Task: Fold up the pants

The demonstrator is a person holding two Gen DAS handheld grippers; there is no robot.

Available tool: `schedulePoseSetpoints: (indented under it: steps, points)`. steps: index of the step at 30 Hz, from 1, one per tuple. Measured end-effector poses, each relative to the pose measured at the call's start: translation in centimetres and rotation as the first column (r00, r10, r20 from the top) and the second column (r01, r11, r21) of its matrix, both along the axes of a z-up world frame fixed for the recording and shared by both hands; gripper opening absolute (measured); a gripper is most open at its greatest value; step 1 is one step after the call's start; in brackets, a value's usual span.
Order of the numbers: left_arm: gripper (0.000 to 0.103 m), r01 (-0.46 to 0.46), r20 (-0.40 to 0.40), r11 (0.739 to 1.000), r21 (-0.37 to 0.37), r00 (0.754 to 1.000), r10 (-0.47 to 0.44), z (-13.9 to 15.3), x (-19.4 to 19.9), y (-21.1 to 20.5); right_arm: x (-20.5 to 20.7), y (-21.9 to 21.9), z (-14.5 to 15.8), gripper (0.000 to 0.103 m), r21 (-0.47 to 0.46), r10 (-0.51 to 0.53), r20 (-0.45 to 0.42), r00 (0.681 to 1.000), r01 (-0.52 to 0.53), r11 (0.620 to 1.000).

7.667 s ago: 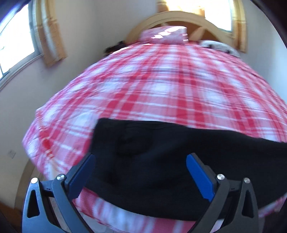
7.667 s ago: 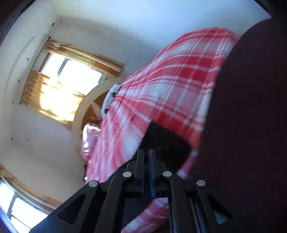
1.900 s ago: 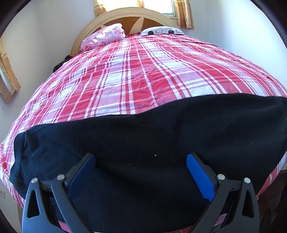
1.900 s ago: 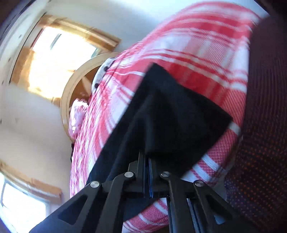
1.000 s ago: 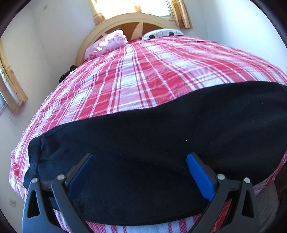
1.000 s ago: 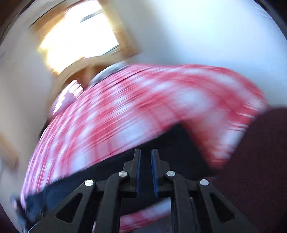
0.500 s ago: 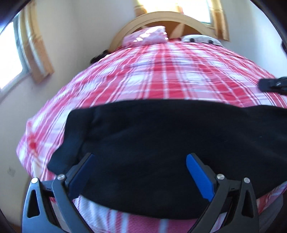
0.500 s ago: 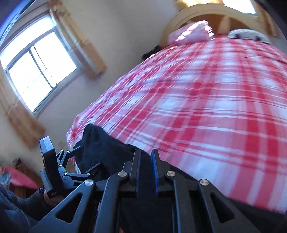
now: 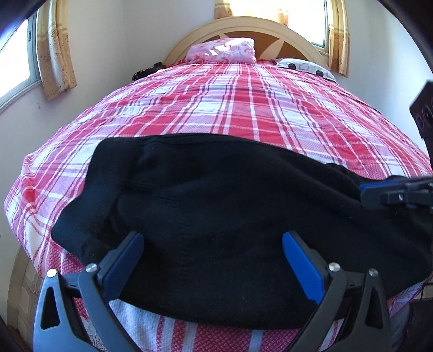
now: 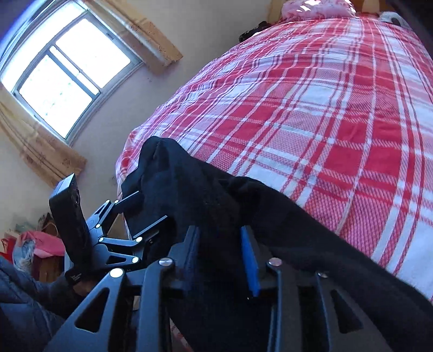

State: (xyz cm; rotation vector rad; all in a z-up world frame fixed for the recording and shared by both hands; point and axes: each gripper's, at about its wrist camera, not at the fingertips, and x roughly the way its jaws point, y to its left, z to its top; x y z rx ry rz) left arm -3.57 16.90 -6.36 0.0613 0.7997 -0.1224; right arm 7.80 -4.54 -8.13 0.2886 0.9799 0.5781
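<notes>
Black pants (image 9: 216, 189) lie across the near end of a bed with a red and white plaid cover (image 9: 243, 108). My left gripper (image 9: 212, 238) stands wide open over their near edge, the cloth under and between its blue pads, which do not press on it. My right gripper (image 10: 219, 230) sits on the pants (image 10: 211, 195) with its jaws opening; a hump of black cloth lies in the gap. In the left wrist view the right gripper (image 9: 379, 195) comes in from the right edge. In the right wrist view the left gripper (image 10: 151, 207) is at the pants' far corner.
A pink pillow (image 9: 222, 51) and a grey patterned pillow (image 9: 305, 66) lie against the arched headboard (image 9: 270, 24). A curtained window (image 10: 67, 73) fills the left wall. A person's hand (image 10: 67, 287) holds the left gripper. The bed's foot edge drops off close below both grippers.
My right gripper has swung across the bed with the pants' end and come down close beside the left gripper. Its jaws, shut before, now stand apart. The left gripper shifted sideways and rolled a little.
</notes>
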Motion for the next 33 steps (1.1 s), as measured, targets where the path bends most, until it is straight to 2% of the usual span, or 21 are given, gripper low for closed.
schedulePoseSetpoints:
  steps: [2, 4, 7, 10, 11, 13, 15, 17, 20, 24, 25, 27, 28, 31, 33]
  points:
    - [0.103, 0.000, 0.000, 1.000, -0.001, 1.000, 0.000, 0.0, 0.1, 0.0, 0.5, 0.7, 0.6, 0.037, -0.045, 0.017, 0.023, 1.000, -0.016, 0.999]
    - [0.103, -0.001, -0.001, 1.000, -0.002, 1.000, 0.001, 0.0, 0.1, 0.0, 1.3, 0.6, 1.0, 0.037, -0.043, -0.006, 0.039, 0.999, 0.007, 0.999]
    - [0.103, 0.001, 0.002, 1.000, 0.001, 1.000, -0.001, 0.0, 0.0, 0.0, 2.7, 0.4, 0.0, 0.038, -0.005, -0.004, -0.052, 0.999, 0.004, 1.000]
    - [0.103, 0.001, 0.000, 1.000, 0.001, 1.000, -0.001, 0.0, 0.1, 0.1, 2.4, 1.3, -0.1, 0.052, 0.012, 0.056, -0.072, 0.996, -0.055, 0.998]
    - [0.103, 0.001, -0.002, 1.000, 0.001, 1.000, -0.001, 0.0, 0.1, 0.1, 2.3, 1.7, 0.1, 0.056, 0.052, 0.102, -0.101, 0.990, -0.097, 0.994]
    - [0.103, 0.001, -0.004, 1.000, 0.003, 1.000, -0.001, 0.0, 0.1, 0.0, 2.4, 2.5, 0.2, 0.058, 0.088, 0.165, -0.134, 0.977, -0.154, 0.984]
    - [0.103, 0.002, -0.003, 1.000, 0.003, 1.000, -0.002, 0.0, 0.1, 0.0, 2.9, 3.1, 0.2, 0.059, 0.063, 0.175, -0.116, 0.978, -0.169, 0.984]
    - [0.103, 0.001, -0.003, 1.000, 0.003, 1.000, -0.001, 0.0, 0.1, 0.0, 3.9, 3.1, -0.2, 0.059, 0.092, 0.156, -0.109, 0.982, -0.147, 0.985]
    - [0.103, 0.002, -0.004, 1.000, 0.004, 1.000, -0.002, 0.0, 0.1, 0.0, 5.6, 3.0, -1.1, 0.059, 0.218, 0.132, -0.123, 0.984, -0.103, 0.970]
    - [0.103, 0.010, -0.009, 1.000, 0.014, 1.000, -0.009, 0.1, 0.2, -0.1, 7.6, 0.5, -0.7, 0.058, 0.281, 0.019, -0.114, 0.993, 0.014, 0.960]
    - [0.103, 0.010, -0.010, 1.000, 0.015, 1.000, -0.010, 0.1, 0.3, -0.1, 8.3, -0.9, -0.6, 0.058, 0.342, -0.012, -0.132, 0.991, 0.057, 0.938]
    - [0.103, 0.008, -0.014, 1.000, 0.016, 1.000, -0.008, 0.1, 0.4, -0.2, 9.7, -3.6, -1.5, 0.058, 0.500, -0.034, -0.221, 0.975, 0.143, 0.854]
    - [0.103, 0.007, -0.014, 1.000, 0.020, 1.000, -0.007, 0.0, 0.4, -0.2, 10.2, -4.3, -2.2, 0.058, 0.529, -0.041, -0.255, 0.966, 0.175, 0.830]
    - [0.103, 0.006, -0.016, 1.000, 0.029, 1.000, -0.006, 0.0, 0.6, -0.3, 10.8, -3.9, -3.6, 0.054, 0.481, -0.046, -0.283, 0.958, 0.183, 0.857]
    - [0.103, 0.001, -0.032, 1.000, 0.024, 0.999, 0.000, 0.1, 0.8, -0.3, 10.9, -3.7, -3.3, 0.053, 0.461, -0.027, -0.268, 0.963, 0.153, 0.874]
